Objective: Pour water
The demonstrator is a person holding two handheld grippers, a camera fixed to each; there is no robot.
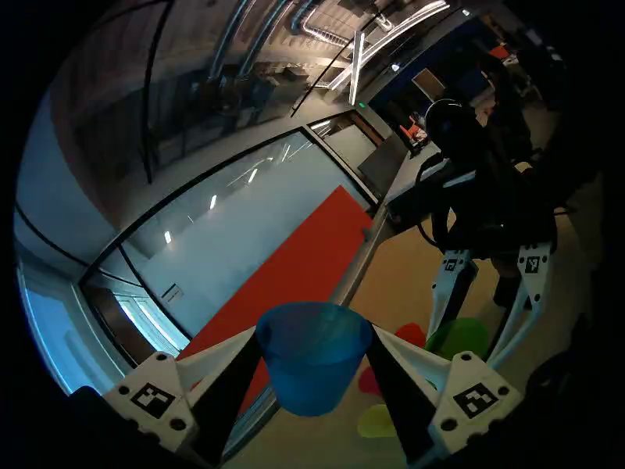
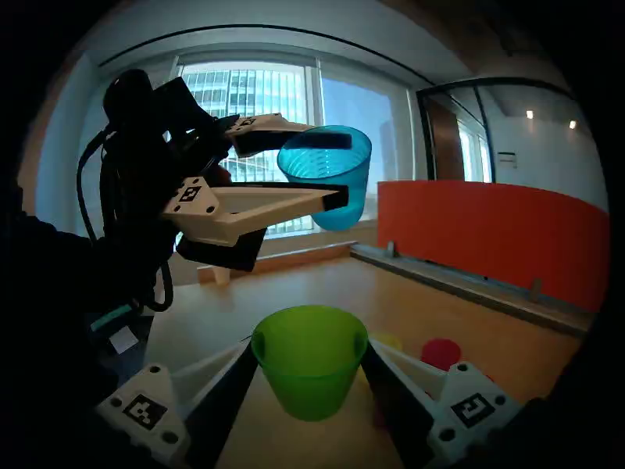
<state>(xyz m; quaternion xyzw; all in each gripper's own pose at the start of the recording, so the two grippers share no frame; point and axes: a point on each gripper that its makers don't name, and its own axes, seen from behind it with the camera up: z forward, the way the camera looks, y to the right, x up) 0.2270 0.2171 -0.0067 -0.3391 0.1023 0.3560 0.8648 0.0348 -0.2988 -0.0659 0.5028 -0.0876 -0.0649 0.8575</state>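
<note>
The left gripper (image 1: pixel 314 348) pinches a translucent blue cup (image 1: pixel 314 375) at the lower centre of the left gripper view. One finger presses each side of the cup's wall, and its rim is towards the top of the frame. This view is rolled, so the wooden table (image 1: pixel 398 281) and the orange partition (image 1: pixel 305 266) run diagonally from lower left to upper right. Right of centre, the right gripper (image 1: pixel 465 344) reaches down with its two white fingers flanking a green cup (image 1: pixel 457 336).

In the right gripper view that gripper clamps the green cup at lower centre, fingers tight on both sides, the cup upright with its mouth up. Whether its base touches the table cannot be told. The left gripper comes in from the upper left and carries the blue cup high in the frame. It sits above and slightly right of the green cup, well apart from its rim. The blue cup's ribbed inside faces the camera, so it looks tipped toward the green cup, though the fisheye curve leaves the angle uncertain.

Just behind the green cup, a yellow disc (image 2: pixel 388 341) and a red disc (image 2: pixel 441 353) lie on the tabletop near the right finger. A broad stretch of wood lies between them and the table's far edge. There a metal rail (image 2: pixel 461 281) runs along the foot of the partition at right. A window (image 2: pixel 250 94) spans the back.
</note>
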